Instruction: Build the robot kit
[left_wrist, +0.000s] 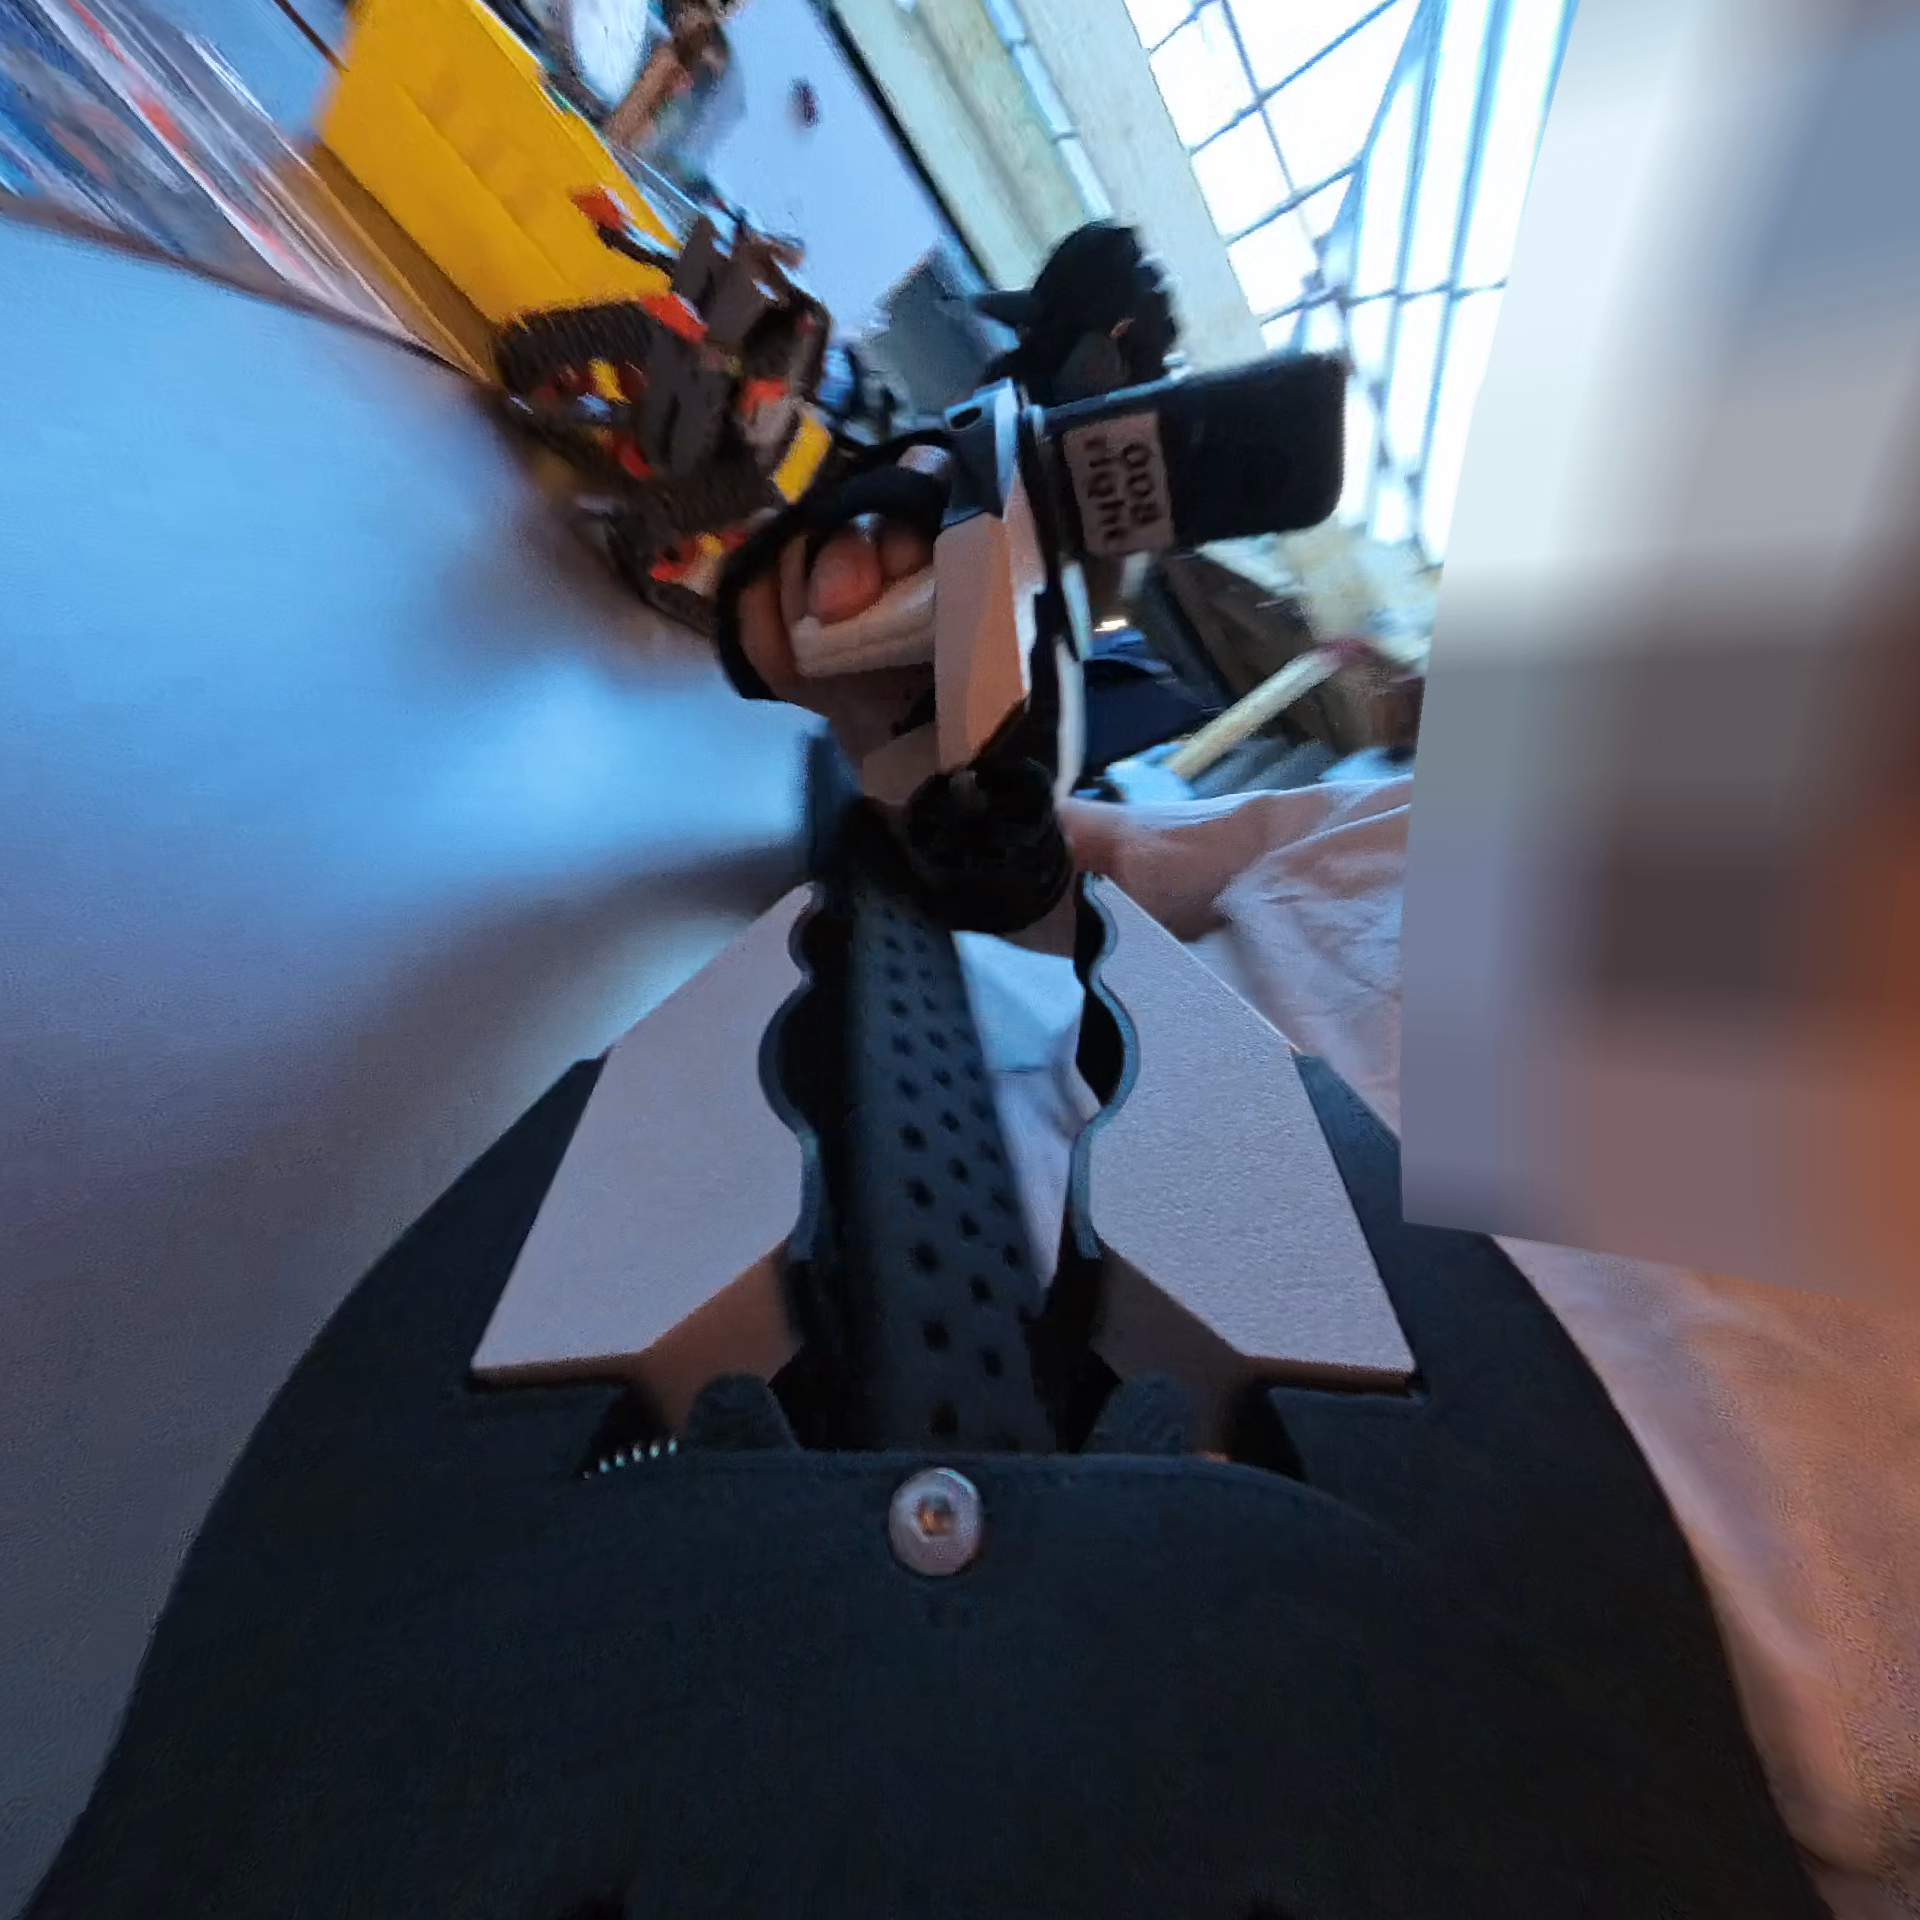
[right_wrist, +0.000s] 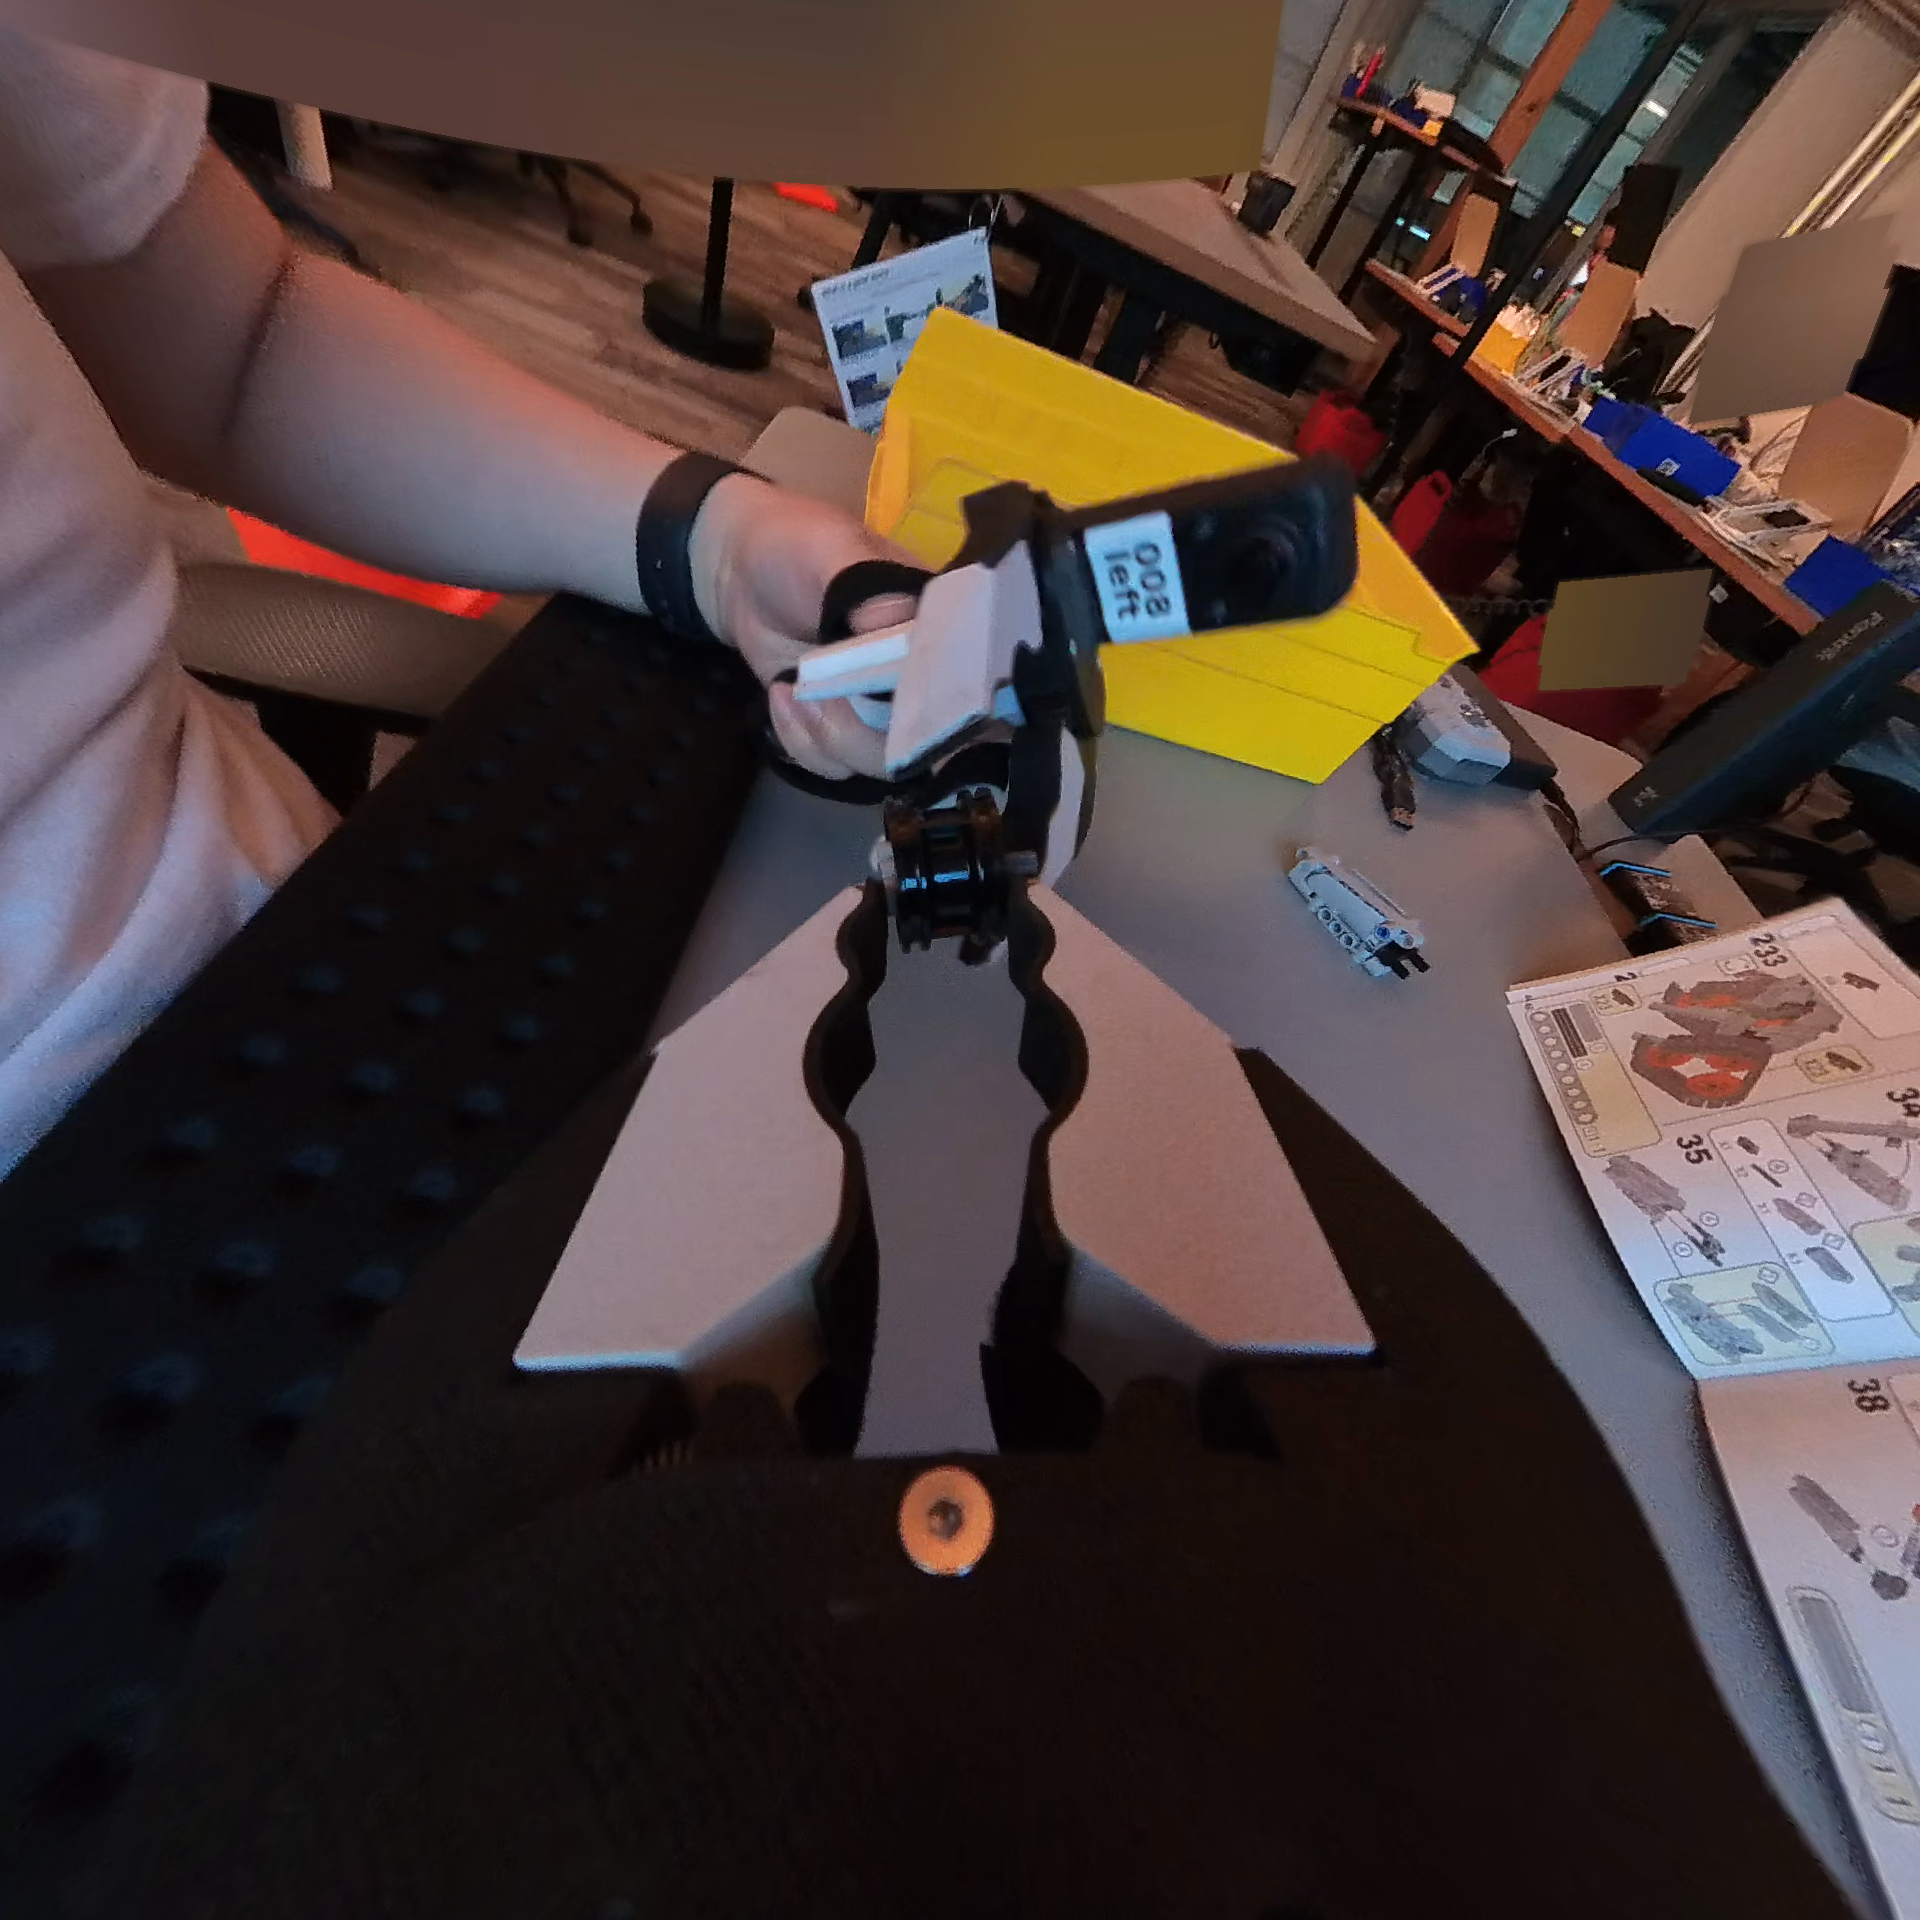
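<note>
Left gripper (left_wrist: 951, 883) and right gripper (right_wrist: 951, 914) meeting tip to tip, both narrowed onto one small black part (right_wrist: 948, 868) above the grey table (right_wrist: 1226, 935); yellow bin (right_wrist: 1039, 416) far behind.

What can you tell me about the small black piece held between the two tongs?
The small black piece looks like glossy plastic, a short building-toy part with ridged rings and small pegs sticking out. It hangs in the air above the grey table. The right tongs pinch it from below, and the left tongs meet it from above. Its far side is hidden.

1 yellow bin (right_wrist: 1081, 468) — 2 grippers (right_wrist: 951, 904)
</note>
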